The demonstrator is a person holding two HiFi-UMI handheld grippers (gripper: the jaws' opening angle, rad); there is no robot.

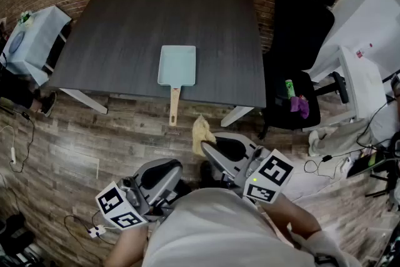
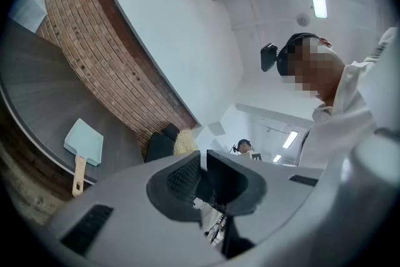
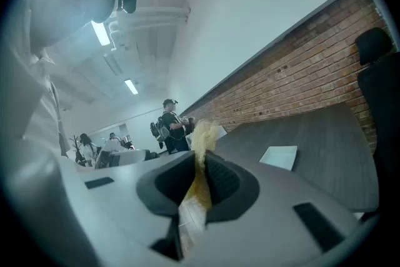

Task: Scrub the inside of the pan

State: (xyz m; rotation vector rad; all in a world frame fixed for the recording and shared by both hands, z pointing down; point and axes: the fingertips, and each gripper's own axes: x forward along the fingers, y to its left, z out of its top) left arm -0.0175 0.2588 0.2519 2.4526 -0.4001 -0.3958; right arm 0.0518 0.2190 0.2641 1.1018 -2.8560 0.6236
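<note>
Fingers of the right gripper [image 3: 201, 159] pinch a limp yellow cloth [image 1: 201, 132]; the left gripper [image 2: 201, 162] is closed, empty. The pan [image 1: 177, 65] looks light, rigid; steady it by the handle [image 1: 174, 106].

open tabletop [image 1: 125, 40] all round the pan [image 1: 177, 64]; chair [image 1: 300, 28] flanks right edge.

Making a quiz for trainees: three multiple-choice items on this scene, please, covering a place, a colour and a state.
1. Where does the pan lie? A) on the floor B) on the table, near its front edge C) on a chair
2. The pan's body is: A) light blue B) red C) black
3. The right gripper is: A) open and empty B) shut on the pan C) shut on a cloth
Answers: B, its handle overhangs the table's edge; A, pale blue with a wooden handle; C, the cloth is pinched between its jaws.
</note>
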